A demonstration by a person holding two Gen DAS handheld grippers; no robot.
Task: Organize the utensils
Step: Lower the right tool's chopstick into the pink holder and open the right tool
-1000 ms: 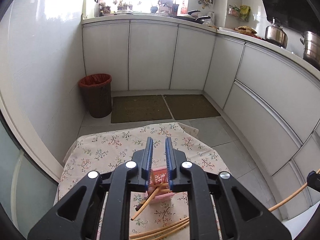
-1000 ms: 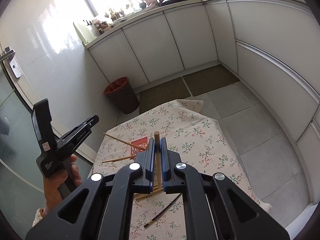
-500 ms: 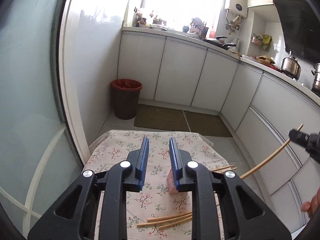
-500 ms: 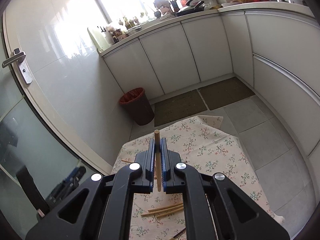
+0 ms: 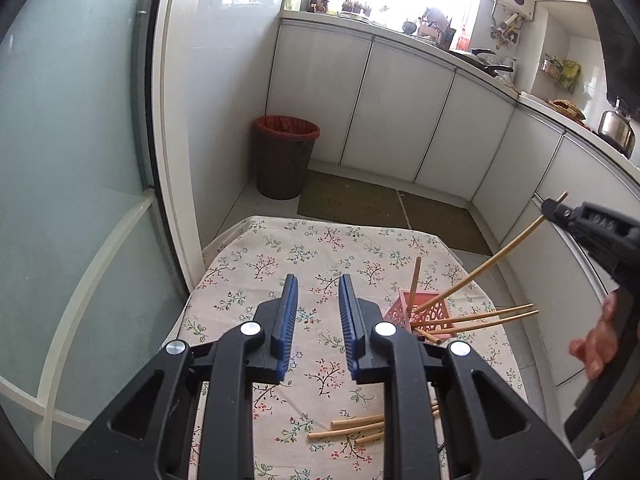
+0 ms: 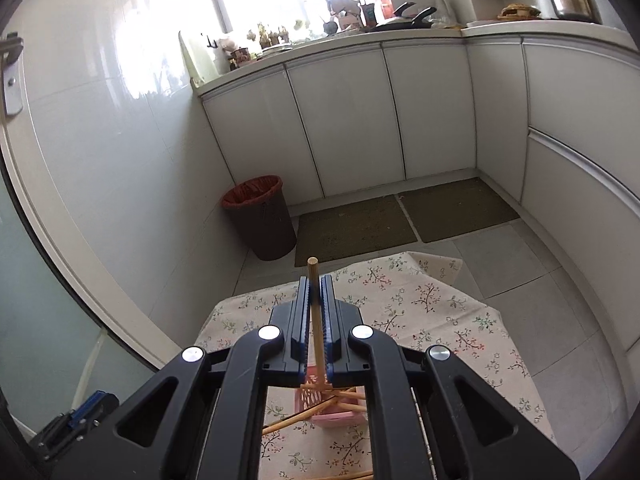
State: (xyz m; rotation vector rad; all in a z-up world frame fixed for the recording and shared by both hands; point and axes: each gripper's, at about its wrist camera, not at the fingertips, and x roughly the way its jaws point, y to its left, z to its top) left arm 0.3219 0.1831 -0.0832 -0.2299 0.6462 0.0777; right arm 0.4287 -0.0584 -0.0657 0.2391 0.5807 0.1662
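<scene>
My right hand-held gripper (image 6: 316, 300) is clamped on a wooden chopstick (image 6: 317, 320), its lower end in the pink basket (image 5: 424, 312) on the flowered surface (image 5: 320, 248); my left hand-held gripper (image 5: 316, 308) stands slightly parted, empty; loose chopsticks (image 5: 352, 428) lie nearer me.

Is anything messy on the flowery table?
Yes. The pink basket has chopsticks poking out sideways instead of standing up, and more chopsticks lie loose on the tablecloth near the front. The right tool holds one chopstick above the basket.
</scene>
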